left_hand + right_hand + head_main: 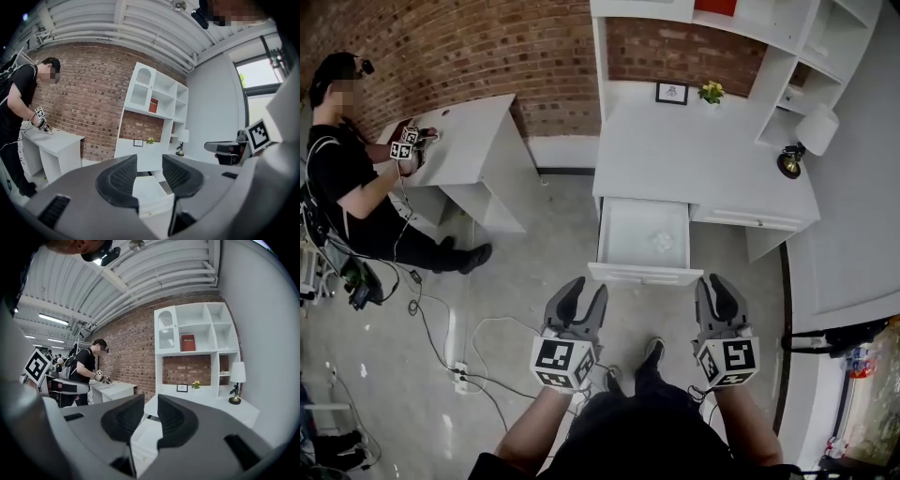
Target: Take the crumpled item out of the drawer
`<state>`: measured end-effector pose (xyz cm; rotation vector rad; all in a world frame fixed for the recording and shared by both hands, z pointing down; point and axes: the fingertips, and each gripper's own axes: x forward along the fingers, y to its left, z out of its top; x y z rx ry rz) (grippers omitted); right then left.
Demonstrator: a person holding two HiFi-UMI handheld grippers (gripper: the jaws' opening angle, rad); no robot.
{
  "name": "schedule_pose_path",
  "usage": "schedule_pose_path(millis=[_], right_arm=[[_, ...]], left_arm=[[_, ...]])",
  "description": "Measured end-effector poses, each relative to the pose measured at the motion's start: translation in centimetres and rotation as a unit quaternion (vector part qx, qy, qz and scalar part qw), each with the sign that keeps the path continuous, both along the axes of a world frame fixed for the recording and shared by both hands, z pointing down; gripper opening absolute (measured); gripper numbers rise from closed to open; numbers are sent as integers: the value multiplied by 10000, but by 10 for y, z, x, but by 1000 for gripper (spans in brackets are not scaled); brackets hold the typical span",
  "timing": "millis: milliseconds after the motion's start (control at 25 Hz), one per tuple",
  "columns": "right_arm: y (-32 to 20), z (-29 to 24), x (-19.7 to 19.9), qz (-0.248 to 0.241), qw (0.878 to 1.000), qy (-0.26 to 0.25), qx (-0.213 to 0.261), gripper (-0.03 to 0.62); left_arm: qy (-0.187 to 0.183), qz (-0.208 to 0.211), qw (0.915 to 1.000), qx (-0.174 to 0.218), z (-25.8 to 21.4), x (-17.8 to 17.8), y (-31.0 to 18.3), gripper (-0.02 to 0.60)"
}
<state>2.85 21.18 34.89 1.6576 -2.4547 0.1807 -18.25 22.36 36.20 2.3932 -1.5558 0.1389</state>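
The white desk's drawer [612, 246] stands pulled open in the head view. A small pale crumpled item [662, 242] lies on its floor. My left gripper [586, 289] hovers just in front of the drawer's front edge, at its left, open with nothing between its jaws. My right gripper [712, 281] is level with it, just right of the drawer's front corner, with a narrower gap and also empty. In the left gripper view the left gripper [150, 164] frames the drawer [150, 190]. In the right gripper view the right gripper [151, 408] looks over the drawer [145, 432].
On the desk top [675, 150] stand a picture frame [671, 93], a small yellow plant [711, 91] and a lamp [806, 141], with shelves above. A person [347, 178] works at a second white table [464, 136] at left. Cables [459, 366] lie on the floor.
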Motion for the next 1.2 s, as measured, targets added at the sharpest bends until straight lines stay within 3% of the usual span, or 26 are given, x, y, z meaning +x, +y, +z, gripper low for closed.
schedule_pose_path(millis=[240, 680, 1200], right_arm=[[-50, 12, 25, -210, 9997, -119, -51, 80], [-103, 20, 64, -476, 9981, -364, -111, 69], [-138, 31, 55, -525, 9978, -308, -273, 61]], left_arm=[[-158, -144, 9996, -182, 9, 27, -36, 163], [-366, -321, 9987, -119, 0, 75, -82, 163], [-254, -406, 9987, -176, 10, 65, -117, 163]])
